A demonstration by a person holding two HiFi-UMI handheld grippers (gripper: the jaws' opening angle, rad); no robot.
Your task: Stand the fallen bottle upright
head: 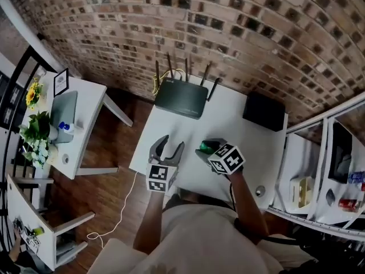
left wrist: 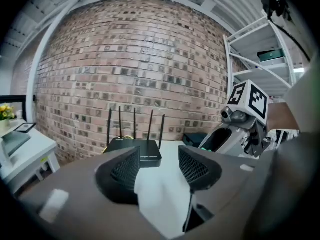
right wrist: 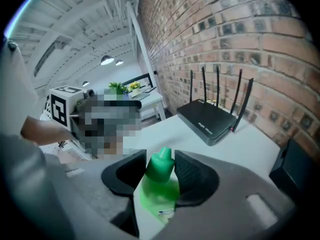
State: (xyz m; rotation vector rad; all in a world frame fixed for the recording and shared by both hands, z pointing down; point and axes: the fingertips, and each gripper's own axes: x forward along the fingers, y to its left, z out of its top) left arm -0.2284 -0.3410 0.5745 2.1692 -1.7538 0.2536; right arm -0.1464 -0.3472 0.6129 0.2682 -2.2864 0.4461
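Observation:
A small green squeeze bottle [right wrist: 159,191] with a green cap sits between the pads of my right gripper [right wrist: 160,166], which is shut on it just below the cap. The cap points away from the camera, and the bottle is lifted off the white table [head: 239,136]. In the head view the bottle [head: 204,149] shows as a green patch at the right gripper [head: 210,147], above the table's near edge. My left gripper [head: 171,142] hangs beside it on the left. Its jaws [left wrist: 159,159] stand apart, with only the tabletop showing between them.
A black router [head: 181,99] with several antennas stands at the table's back edge against the brick wall. A black box [head: 264,111] sits at the back right. A white side table [head: 85,104] with plants is on the left, and a metal shelf [head: 319,181] is on the right.

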